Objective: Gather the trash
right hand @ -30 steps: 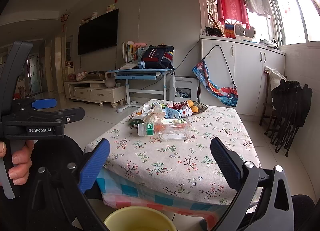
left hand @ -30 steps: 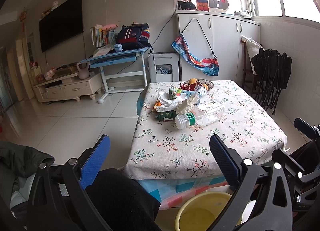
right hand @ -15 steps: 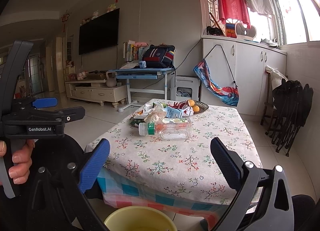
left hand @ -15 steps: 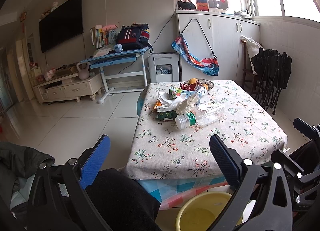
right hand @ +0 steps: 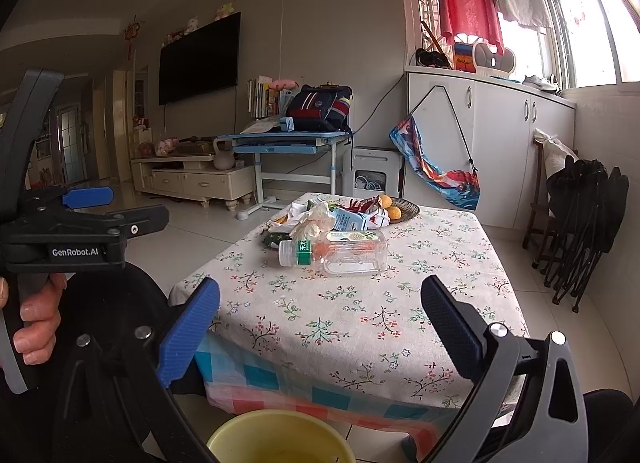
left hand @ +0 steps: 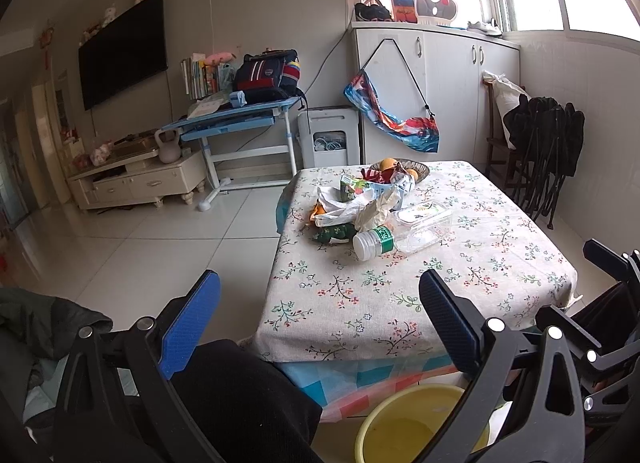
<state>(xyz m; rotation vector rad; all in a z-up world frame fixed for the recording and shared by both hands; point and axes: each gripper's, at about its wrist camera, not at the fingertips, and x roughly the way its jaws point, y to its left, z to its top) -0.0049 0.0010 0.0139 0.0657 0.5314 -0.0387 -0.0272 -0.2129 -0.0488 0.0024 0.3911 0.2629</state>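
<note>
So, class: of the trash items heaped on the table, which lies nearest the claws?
The clear plastic bottle with the green label, lying on its side in front of the crumpled wrappers.

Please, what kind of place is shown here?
Most likely a home living room: a wall-mounted television, a table with a floral cloth holding trash and fruit, and laundry hanging by the window.

"GenRobot.AI" is showing in white on the left claw (right hand: 86, 199) body; bottle (right hand: 334, 253) green label text is staying unreadable.
</note>
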